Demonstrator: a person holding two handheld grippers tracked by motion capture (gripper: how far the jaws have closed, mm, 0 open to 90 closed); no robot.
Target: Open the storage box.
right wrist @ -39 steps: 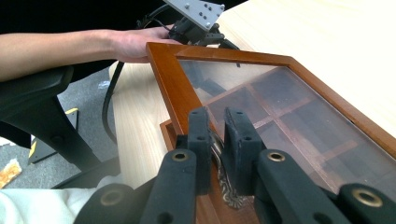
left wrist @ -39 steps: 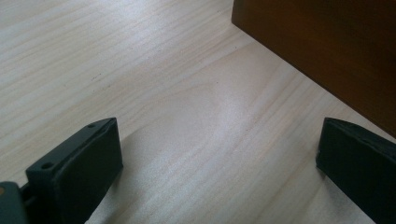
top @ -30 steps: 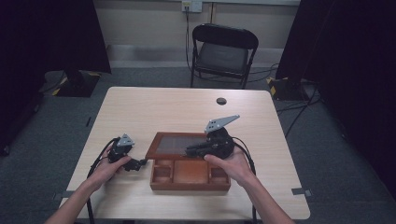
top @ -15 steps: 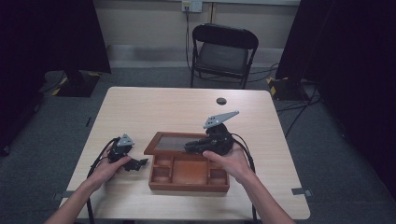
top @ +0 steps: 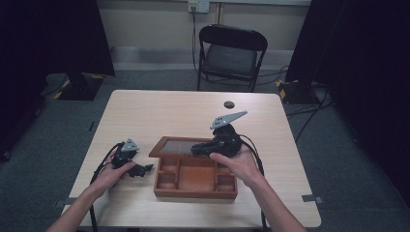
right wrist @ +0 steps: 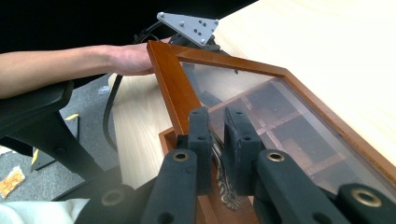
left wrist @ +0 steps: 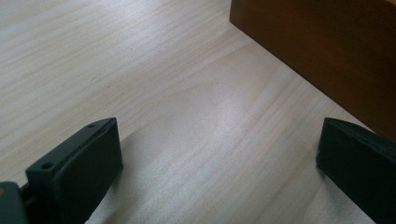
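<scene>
Two tongs working: right tongs [right wrist: 215,140] pinched on ornate metal latch [right wrist: 223,184] of wooden box [top: 195,175], glass lid [right wrist: 261,105] raised. Left tongs [left wrist: 215,168] wide open, empty, low over bench [top: 169,111] beside box.

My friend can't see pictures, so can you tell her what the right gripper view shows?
Two black jaws of the right tool pinch a small metal clasp on the glass lid of a wooden box, holding the lid partly raised. Through the glass you see compartments. Beyond the lid, a hand holds the left tool on the pale table.
</scene>
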